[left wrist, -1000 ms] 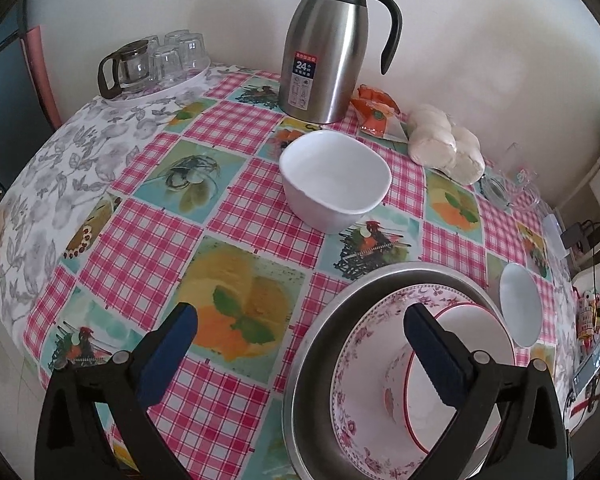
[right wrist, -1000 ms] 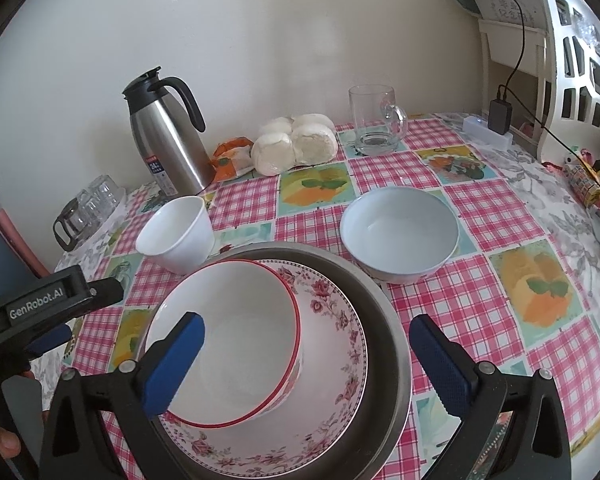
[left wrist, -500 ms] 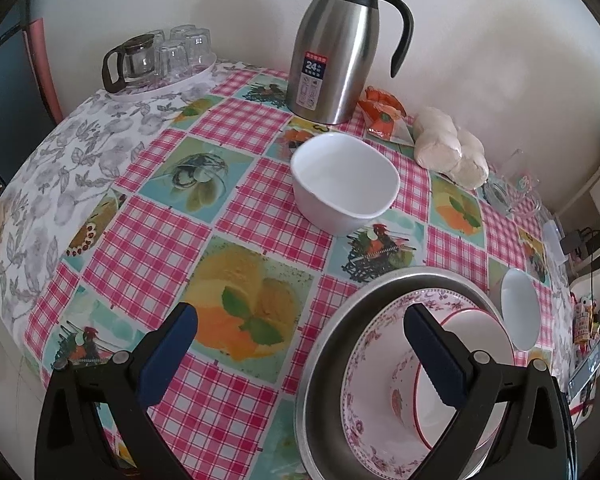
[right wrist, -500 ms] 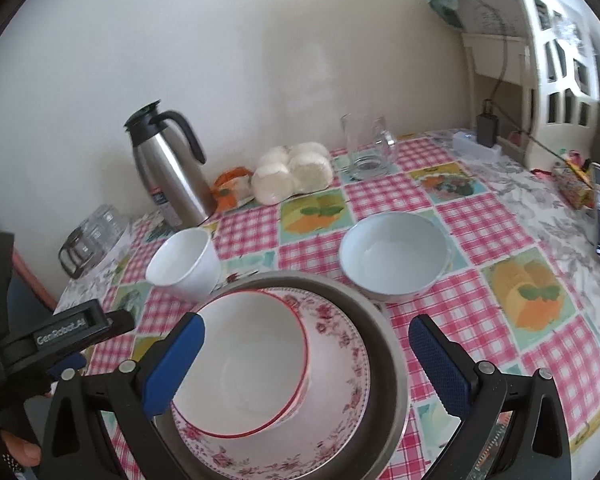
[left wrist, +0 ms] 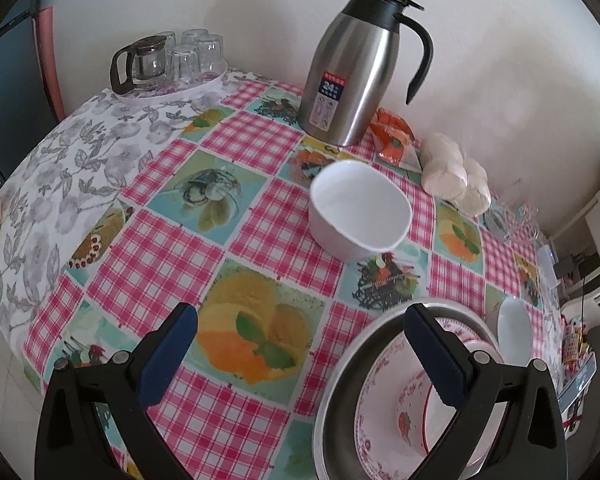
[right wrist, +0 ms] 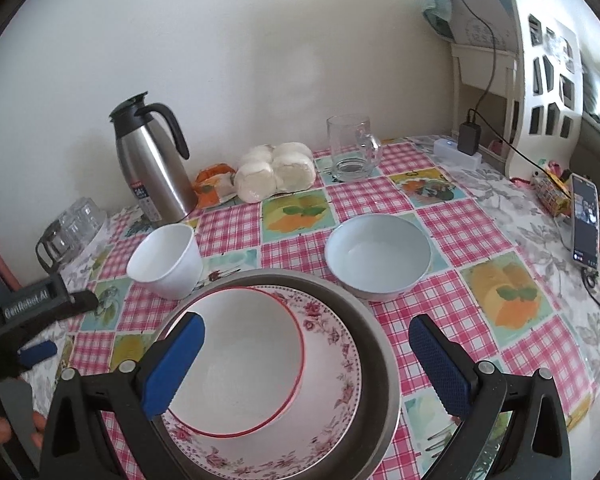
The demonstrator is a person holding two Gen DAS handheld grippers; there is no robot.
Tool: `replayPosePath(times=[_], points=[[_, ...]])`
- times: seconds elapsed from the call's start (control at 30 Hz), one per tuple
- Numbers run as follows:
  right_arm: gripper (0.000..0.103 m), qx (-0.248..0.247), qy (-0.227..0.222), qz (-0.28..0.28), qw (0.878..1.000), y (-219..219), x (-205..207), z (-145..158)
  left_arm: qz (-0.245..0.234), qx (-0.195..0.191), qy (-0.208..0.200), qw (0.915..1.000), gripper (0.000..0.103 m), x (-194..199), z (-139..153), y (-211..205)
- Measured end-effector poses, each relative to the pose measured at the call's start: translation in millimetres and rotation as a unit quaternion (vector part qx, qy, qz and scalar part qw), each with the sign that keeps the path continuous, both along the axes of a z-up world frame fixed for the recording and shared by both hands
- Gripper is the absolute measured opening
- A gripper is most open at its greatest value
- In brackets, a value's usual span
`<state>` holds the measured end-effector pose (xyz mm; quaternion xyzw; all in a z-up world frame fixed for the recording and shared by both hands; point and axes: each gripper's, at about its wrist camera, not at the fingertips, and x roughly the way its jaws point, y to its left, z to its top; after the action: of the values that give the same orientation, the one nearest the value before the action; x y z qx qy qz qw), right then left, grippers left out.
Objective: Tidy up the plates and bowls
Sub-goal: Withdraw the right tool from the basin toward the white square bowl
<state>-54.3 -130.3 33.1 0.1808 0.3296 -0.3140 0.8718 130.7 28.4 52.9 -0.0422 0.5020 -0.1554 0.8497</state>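
From the left wrist camera, the left gripper [left wrist: 300, 344] hung over the near part of the checked, fruit-print table [left wrist: 148, 256] with its blue-padded fingers spread and nothing between them; the small white deep bowl [left wrist: 358, 210] stood ahead near the table's middle, in front of the steel vacuum jug with black handle [left wrist: 354, 68], while the wide grey metal basin [left wrist: 340, 380] sat under the right finger at the near edge. From the right wrist camera, the right gripper [right wrist: 306, 360] hovered above that basin with its fingers likewise wide apart and empty; inside lay the pink floral-rimmed plate [right wrist: 340, 364] with the red-rimmed white bowl [right wrist: 240, 360] nested on it, off-centre towards the left. The pale blue shallow bowl [right wrist: 378, 256] stood just beyond the basin, towards the far right, apart from the clear glass mug [right wrist: 350, 148]. The danger seemed to lie in smooth glazed rims slipping from a pinch, in a loose bowl dropped onto the off-centre one chipping or tipping it, or in a reach for the deep bowl knocking the jug.
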Motion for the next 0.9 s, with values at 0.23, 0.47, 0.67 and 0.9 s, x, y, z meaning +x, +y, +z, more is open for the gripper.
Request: replayPosePath(times=[0.23,0.47,0.67,0.9], points=[[0.103,-0.02,0.004,0.012,1.0,11.8,14.4,7.5,0.004,0.003,-0.012,0.9999,0.103,17.2,2.8,5.5],[0.103,-0.029,0.028,0.026,0.999,19.4,40.9,17.2,0.011,0.015,-0.042,0.9989,0.103,33.7,9.9,14.6],[0.103,-0.004,0.027,0.039,0.999,16.3,67.5,33.8,0.015,0.004,-0.053,0.9985,0.103,45.4,8.5,20.2],[0.103,-0.012,0.018,0.059,0.998,14.0,95.4,63.3,0.022,-0.035,-0.065,0.997,0.103,57.9,11.9,27.7]])
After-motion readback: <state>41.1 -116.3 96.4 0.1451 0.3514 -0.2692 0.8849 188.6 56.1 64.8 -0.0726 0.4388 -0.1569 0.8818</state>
